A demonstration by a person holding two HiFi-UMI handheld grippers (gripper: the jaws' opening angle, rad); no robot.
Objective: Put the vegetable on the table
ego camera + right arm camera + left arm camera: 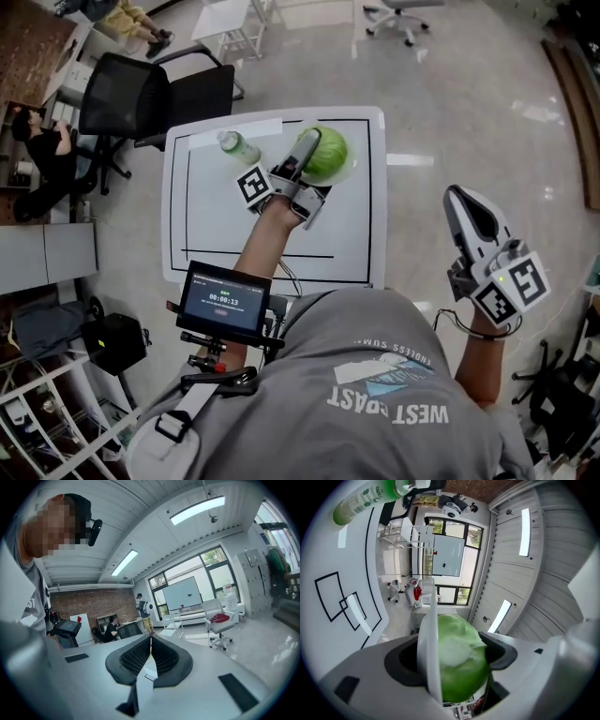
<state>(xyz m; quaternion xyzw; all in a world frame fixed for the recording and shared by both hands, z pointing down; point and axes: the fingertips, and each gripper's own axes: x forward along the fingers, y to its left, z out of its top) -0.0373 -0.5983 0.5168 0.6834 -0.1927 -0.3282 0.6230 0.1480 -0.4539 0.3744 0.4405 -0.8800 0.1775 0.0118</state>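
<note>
Left gripper [455, 660] jaws wide, clamped on green cabbage [330, 155] sitting between its pads, low over table [356, 234]; contact unclear. Right gripper [151, 643] closed, empty. Cabbage looks heavy, firm, round, probably slick: grip across the widest middle.

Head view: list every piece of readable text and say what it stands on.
"WEST COAST": large print on the person's grey T-shirt, upside down in this view.
"ENDLESS SUMM": smaller line above it in the picture, on the same shirt; the rest is lost in a fold.
"00:00:13": apparently a timer on the small screen; the digits are tiny.
Label on the green bottle: too blurred to read.
</note>
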